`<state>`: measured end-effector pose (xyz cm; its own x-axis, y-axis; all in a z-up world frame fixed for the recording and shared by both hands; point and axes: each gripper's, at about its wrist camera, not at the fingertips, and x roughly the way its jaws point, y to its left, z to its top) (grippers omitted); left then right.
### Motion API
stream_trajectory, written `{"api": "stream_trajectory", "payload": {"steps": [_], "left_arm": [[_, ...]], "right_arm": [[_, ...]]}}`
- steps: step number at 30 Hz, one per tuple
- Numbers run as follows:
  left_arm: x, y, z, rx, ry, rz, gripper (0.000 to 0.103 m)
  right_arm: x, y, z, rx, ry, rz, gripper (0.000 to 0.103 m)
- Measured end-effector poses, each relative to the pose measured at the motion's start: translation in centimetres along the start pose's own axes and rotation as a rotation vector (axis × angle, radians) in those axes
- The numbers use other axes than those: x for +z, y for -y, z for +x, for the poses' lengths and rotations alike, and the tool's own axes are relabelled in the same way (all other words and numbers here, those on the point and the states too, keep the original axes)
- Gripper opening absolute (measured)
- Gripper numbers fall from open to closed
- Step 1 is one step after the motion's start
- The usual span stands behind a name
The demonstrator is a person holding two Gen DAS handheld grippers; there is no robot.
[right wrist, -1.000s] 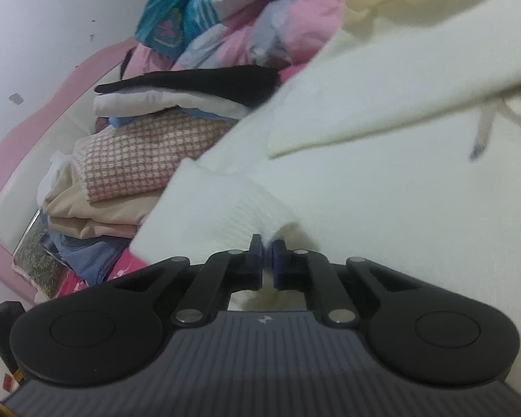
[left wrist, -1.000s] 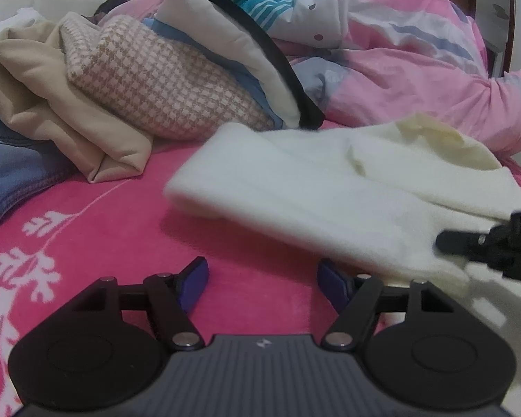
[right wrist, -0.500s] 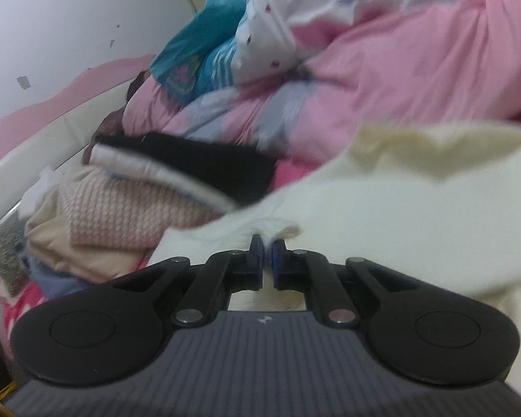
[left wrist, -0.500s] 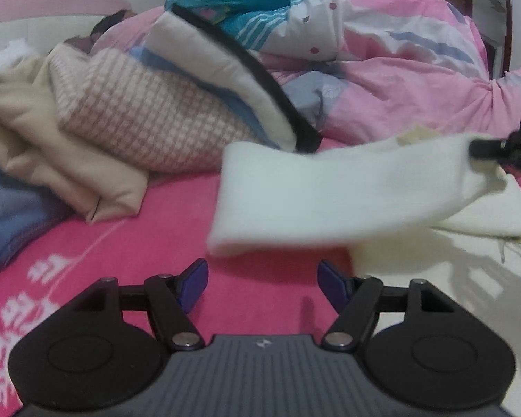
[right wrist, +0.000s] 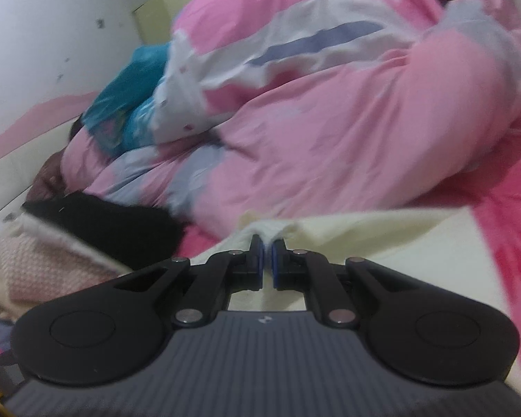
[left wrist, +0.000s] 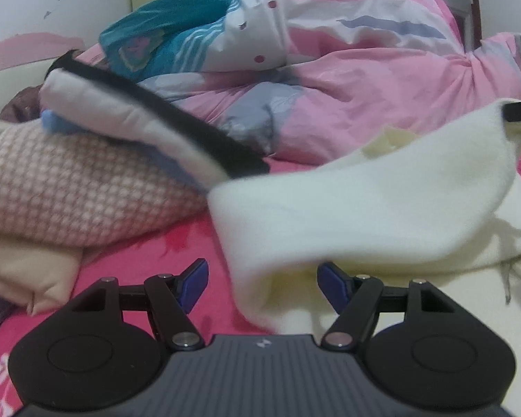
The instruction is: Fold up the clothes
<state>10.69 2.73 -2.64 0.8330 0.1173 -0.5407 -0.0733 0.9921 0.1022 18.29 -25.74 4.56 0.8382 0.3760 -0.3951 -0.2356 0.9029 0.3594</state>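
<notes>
One cream sweater (left wrist: 382, 208) on the pink bed (left wrist: 149, 253) — right tongs (right wrist: 266, 260) pinch its sleeve, lifted, likely to fold across; left tongs (left wrist: 260, 278) spread wide, empty, near the sleeve's hanging end.

Cream knit garment (left wrist: 382, 208) lifted at one end; sleeve hanging, blurred.

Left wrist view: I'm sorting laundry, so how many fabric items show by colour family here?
Cream or beige: 2, sweater, beige garment
Pink: 3, checked knit, quilt, bedsheet
Teal: 1, cloth
White, black-trimmed: 1, garment
Total: 7
</notes>
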Motion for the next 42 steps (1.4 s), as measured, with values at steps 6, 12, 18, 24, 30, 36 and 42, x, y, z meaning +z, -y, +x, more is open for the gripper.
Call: {"api": "stream_trajectory", "payload": {"steps": [6,12,18,24,30,36,42], "left_arm": [[1.0,2.2,1.3,-0.02,-0.003,0.053,0.071],[0.6,3.3,0.7,-0.065,-0.023,0.096,0.071],[-0.8,2.7,-0.2,-0.079,-0.049,0.112,0.071],[-2.0,1.6,0.2,-0.086,-0.085,0.079,0.071],[-2.5,0.9,0.7,-0.095,-0.102,0.051,0.071],[-2.6,0.9,0.8,-0.101,-0.102,0.047,0.071],[-2.5,0.9,1.0,-0.107,-0.105,0.051,0.071]], "right_arm": [[0.7,4.7,-0.4,-0.065,0.023,0.043,0.003],[0.7,7.7,-0.2,-0.105,0.02,0.061,0.003],[0.1,10.1,-0.4,-0.115,0.011,0.084,0.003],[-1.2,12.2,-0.3,-0.12,-0.036,0.126,0.003],[-1.4,12.7,-2.3,-0.054,0.0,0.145,0.003],[-3.2,15.3,-0.9,-0.086,-0.08,0.223,0.003],[-3.8,16.9,-0.1,-0.086,-0.129,0.286,0.005]]}}
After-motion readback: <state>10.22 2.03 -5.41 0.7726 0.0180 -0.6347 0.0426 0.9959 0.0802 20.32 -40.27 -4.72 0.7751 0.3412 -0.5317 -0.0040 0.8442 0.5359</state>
